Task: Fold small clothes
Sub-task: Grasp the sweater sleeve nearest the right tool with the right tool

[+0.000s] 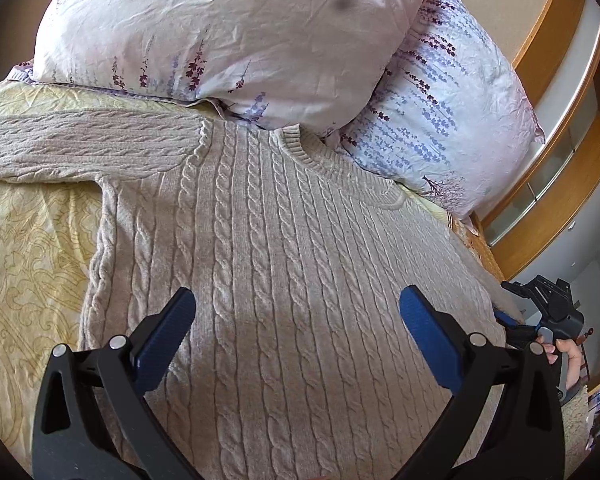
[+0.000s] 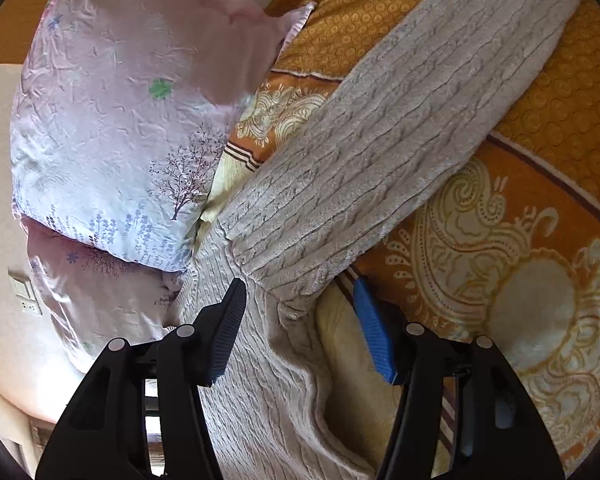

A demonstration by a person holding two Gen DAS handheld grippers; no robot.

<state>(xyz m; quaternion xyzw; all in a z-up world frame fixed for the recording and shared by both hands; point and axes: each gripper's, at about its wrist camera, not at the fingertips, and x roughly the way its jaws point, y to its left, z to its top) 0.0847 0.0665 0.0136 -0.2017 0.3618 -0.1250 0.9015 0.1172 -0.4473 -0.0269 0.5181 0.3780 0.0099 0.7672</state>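
Left wrist view: left tongs (image 1: pixel 298 322) gape, empty, above the beige cable-knit sweater (image 1: pixel 284 240) spread flat for folding; right tongs (image 2: pixel 300 320) straddle its armpit, ungripped.

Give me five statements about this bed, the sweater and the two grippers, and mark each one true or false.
1. The beige cable-knit sweater lies spread flat on the yellow patterned bedspread. True.
2. The left gripper is clamped on the sweater's collar. False: its jaws stand open above the sweater's body.
3. Two floral pillows sit beyond the sweater's neckline. True.
4. The sweater's sleeve is folded across its chest. False: it stretches outward over the orange bedspread.
5. The right gripper holds a sock. False: its jaws are apart near the sweater's armpit, gripping nothing.
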